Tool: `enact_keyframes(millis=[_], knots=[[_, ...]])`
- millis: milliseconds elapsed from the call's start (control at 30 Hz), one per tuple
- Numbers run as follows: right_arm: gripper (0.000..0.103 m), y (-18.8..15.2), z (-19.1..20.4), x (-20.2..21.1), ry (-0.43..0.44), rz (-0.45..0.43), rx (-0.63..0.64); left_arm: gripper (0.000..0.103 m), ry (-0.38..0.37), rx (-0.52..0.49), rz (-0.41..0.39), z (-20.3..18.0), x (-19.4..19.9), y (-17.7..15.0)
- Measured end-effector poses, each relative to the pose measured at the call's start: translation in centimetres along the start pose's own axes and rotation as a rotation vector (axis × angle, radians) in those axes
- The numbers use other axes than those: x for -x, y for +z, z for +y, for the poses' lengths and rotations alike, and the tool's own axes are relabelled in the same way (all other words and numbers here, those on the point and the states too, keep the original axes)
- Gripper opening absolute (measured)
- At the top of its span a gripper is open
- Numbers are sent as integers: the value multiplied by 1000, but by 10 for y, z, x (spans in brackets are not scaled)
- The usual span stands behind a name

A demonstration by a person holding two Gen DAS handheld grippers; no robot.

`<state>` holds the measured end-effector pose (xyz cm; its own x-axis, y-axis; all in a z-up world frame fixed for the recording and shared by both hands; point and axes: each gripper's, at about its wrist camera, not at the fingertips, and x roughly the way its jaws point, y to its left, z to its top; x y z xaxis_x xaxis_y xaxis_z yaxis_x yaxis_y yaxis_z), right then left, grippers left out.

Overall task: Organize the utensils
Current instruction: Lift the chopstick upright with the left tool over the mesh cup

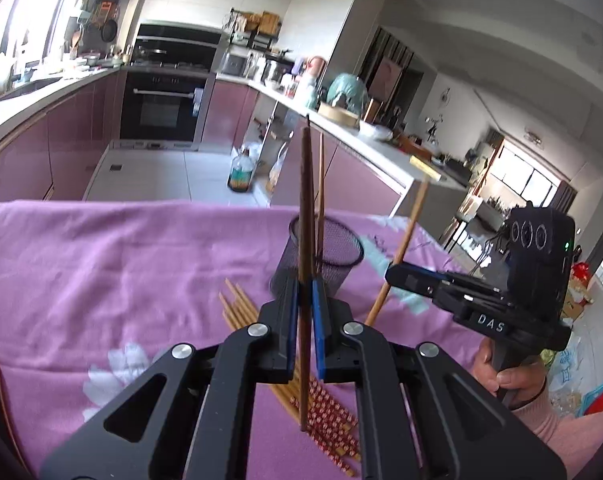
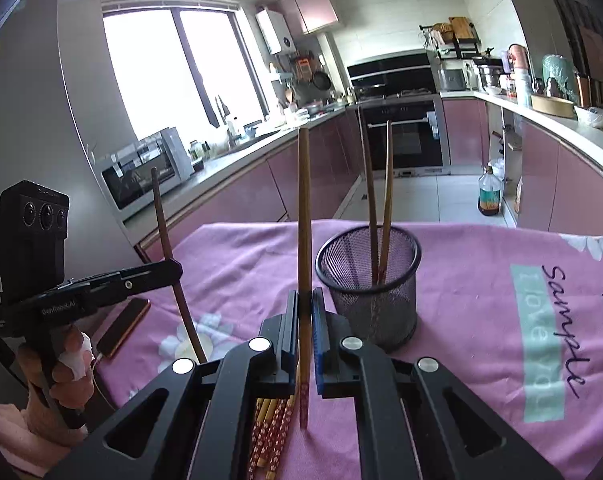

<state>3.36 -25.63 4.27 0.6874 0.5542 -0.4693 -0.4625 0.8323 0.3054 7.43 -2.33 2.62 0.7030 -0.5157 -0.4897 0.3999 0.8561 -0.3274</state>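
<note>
The left gripper [image 1: 305, 280] pinched 1 dark chopstick [image 1: 306, 208] upright, and the right gripper [image 2: 305, 300] pinched 1 lighter chopstick [image 2: 304, 208] upright, both above the pink-clothed table [image 2: 481, 320]. The mesh holder [image 2: 373, 280] near its far edge held 2 chopsticks [image 2: 387, 200]; loose chopsticks [image 1: 241, 312] lay near its front edge.

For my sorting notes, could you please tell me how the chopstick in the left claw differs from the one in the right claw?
The left claw grips a dark brown chopstick; the right claw grips a lighter tan chopstick. The dark one is plain along its length, while the tan one has a red patterned end. Both stand roughly upright, clamped mid-shaft, near the mesh cup.
</note>
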Motion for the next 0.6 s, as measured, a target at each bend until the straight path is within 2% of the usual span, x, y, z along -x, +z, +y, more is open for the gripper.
enact_keyframes(millis=[600], knots=[[5, 63, -1, 29, -35, -154, 73, 7, -5, -42, -189, -33, 5, 88]])
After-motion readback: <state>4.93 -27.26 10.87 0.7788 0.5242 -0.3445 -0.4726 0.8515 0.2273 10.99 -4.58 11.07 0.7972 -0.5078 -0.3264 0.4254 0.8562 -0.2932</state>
